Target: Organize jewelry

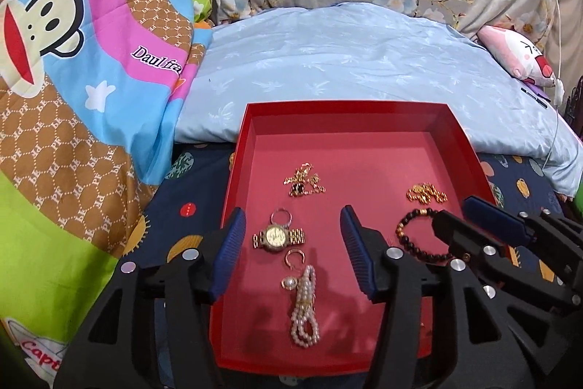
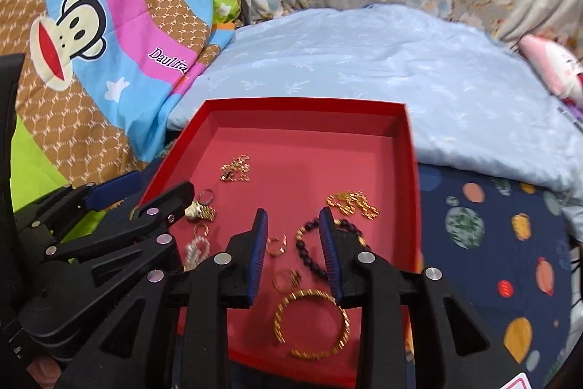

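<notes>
Left wrist view: gold watch (image 1: 278,236) flat in red tray (image 1: 342,110), near-left area, pearl strand (image 1: 305,308) just nearer, beaded bracelet (image 1: 419,236) to the right. Watch judged stiff at the case, slippery on metal; grip across the case. Pearls limp, likely to trail; pinch mid-bundle. Left tongs (image 1: 295,254) apart, hovering over watch, holding nothing. Right wrist view: right tongs (image 2: 293,254) apart over beaded bracelet, twisted gold bangle (image 2: 311,323) nearer. Tray on bed (image 2: 492,225), blue pillow (image 1: 346,61) beyond.
</notes>
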`<state>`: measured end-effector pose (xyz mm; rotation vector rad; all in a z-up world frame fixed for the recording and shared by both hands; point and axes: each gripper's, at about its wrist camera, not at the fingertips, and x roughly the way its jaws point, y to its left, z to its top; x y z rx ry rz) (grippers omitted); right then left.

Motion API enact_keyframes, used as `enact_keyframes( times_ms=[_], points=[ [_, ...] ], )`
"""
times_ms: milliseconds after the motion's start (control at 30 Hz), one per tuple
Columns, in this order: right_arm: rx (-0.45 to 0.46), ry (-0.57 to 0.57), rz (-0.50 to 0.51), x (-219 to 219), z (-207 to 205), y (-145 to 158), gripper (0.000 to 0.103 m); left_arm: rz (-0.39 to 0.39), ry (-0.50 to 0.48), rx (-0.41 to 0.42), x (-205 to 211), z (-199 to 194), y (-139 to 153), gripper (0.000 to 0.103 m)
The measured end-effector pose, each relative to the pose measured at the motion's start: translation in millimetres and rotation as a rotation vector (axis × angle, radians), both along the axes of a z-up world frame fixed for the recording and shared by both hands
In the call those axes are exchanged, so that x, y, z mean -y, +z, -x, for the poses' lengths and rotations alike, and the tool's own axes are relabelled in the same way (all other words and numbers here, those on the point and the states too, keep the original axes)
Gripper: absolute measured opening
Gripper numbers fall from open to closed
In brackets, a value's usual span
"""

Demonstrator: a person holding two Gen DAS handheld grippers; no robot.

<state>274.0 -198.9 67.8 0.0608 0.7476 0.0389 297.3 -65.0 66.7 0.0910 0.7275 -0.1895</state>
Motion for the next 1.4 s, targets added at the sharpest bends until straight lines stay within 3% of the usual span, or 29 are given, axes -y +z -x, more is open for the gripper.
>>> enact_keyframes(
  times_ms=[333,500,700,933,1100,1300,1400],
  points=[
    [0.021,-0.071,0.057,-0.6,57.3,4.7,0.045,-0.023,0.051,0.011,-2.5,51.5,2.3,0.058],
    [0.025,-0.116,0.031,3.7,83.7,-1.9,0.057,-0.034,0.090,0.009,-9.6,75.6,-1.3,0.070],
    [0.019,-0.146,0.028,3.1,106.6,-13.7,0.062,-0.050,0.123,0.007,-14.7,98.4,-11.5,0.078],
    [0.024,-0.166,0.044,1.2,119.9,-30.0,0.068,-0.065,0.169,0.023,-21.3,112.1,-27.6,0.087],
    [0.046,-0.168,0.153,-10.1,119.6,-38.2,0.069,-0.062,0.191,0.027,-23.6,112.5,-42.7,0.087],
    [0.025,-0.173,0.102,-2.6,112.6,-53.4,0.070,-0.059,0.186,0.048,-25.3,109.4,-54.5,0.089],
    [0.012,-0.175,0.081,0.2,111.0,-56.6,0.072,-0.044,0.181,0.019,-27.7,104.5,-57.8,0.092]
  ],
)
